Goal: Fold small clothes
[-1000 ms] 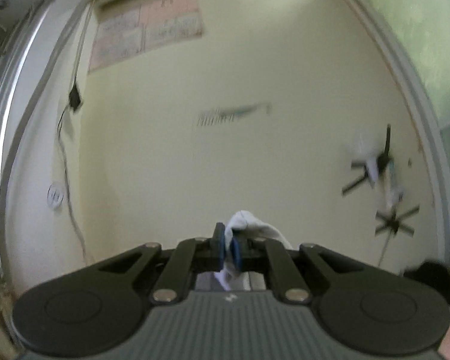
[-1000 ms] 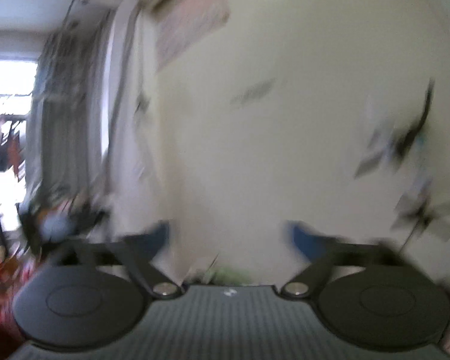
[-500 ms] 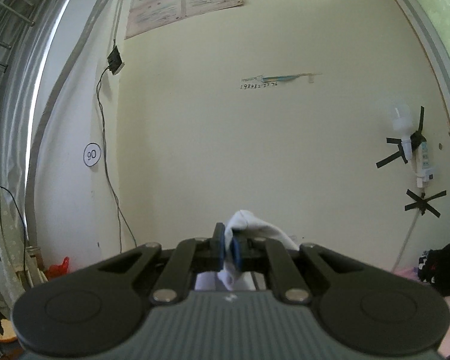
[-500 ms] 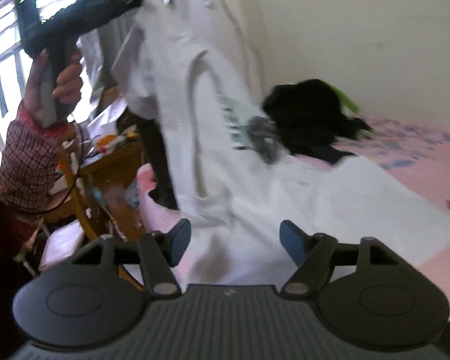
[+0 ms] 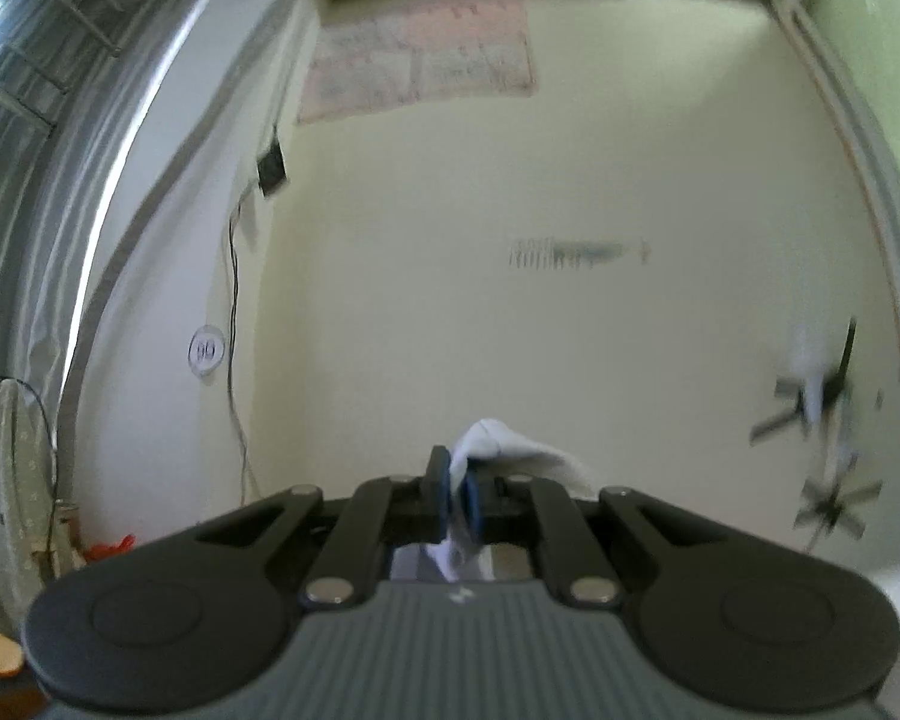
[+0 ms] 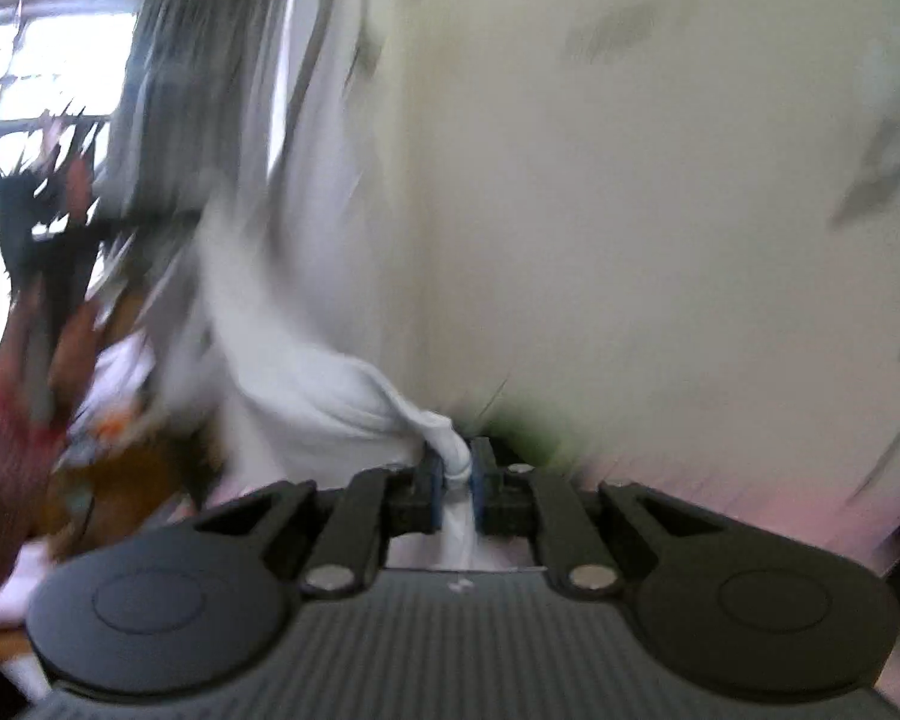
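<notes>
The right gripper [image 6: 457, 483] is now clenching a bunched fold of the white garment [image 6: 306, 396]. Half a second ago its jaws were standing wide apart with the cloth only hanging in front of them; they have just been closing, and the blue pads [image 6: 479, 480] are pressing the fabric from both sides. The left gripper [image 5: 457, 498] is keeping its grasp on another part of the same white garment [image 5: 510, 450], as it was doing one second ago, and it is pointing at the pale wall [image 5: 450, 300].

So the garment is hanging in the air between the two grippers, not lying on the bed. In the blurred right wrist view it is stretching up and to the left toward the person's hand [image 6: 60, 276] with the red checked sleeve [image 6: 6, 450].

In my judgement, this means that both ends are secured and the cloth can now be spread out and laid flat for folding. The strong blur is making finer details unreadable.
</notes>
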Motion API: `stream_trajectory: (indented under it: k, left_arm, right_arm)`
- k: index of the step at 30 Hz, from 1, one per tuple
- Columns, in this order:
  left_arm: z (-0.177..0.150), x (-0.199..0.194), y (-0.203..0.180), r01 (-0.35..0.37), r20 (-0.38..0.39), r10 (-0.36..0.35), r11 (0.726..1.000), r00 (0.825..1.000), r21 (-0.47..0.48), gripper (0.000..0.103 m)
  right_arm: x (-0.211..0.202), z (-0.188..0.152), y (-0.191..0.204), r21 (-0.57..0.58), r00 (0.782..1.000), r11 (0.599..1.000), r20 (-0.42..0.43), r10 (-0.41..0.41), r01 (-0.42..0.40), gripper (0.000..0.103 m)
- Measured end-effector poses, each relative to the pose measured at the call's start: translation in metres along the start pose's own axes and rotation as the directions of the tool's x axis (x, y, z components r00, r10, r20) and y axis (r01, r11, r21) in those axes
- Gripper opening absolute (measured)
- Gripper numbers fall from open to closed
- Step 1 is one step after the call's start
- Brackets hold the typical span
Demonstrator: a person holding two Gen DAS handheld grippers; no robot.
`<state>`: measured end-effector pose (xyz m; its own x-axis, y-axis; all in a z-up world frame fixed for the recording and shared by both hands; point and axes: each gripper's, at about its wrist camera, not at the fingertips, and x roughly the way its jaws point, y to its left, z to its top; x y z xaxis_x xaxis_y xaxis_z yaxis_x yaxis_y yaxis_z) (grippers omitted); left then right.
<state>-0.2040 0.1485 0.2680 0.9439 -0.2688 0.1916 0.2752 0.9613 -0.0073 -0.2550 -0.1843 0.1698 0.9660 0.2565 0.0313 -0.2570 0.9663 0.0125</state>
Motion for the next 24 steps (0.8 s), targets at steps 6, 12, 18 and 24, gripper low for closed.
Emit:
stream_trajectory:
  k: [6, 12, 18, 24]
  left_arm:
    - [0.061, -0.025, -0.022, 0.071, 0.190, -0.066, 0.997, 0.979, -0.021, 0.005]
    - [0.111, -0.030, -0.048, 0.080, 0.298, -0.094, 0.995, 0.950, 0.061, 0.005]
    - [0.100, 0.021, -0.076, 0.064, 0.213, -0.091, 0.990, 0.973, 0.128, 0.005]
    - [0.011, 0.133, -0.102, 0.066, -0.054, -0.058, 0.987, 0.997, 0.144, 0.005]
  right_arm:
    - [-0.068, 0.122, 0.033, -0.198, 0.929, 0.941, 0.309, -0.206, 0.274, 0.000]
    - [-0.092, 0.209, 0.050, -0.212, 0.854, 0.877, 0.408, -0.322, 0.431, 0.000]
    - [-0.056, 0.225, 0.014, -0.217, 0.850, 0.842, 0.322, -0.416, 0.494, 0.000]
    - [0.040, 0.155, -0.072, -0.154, 0.886, 0.873, 0.066, -0.458, 0.463, 0.000]
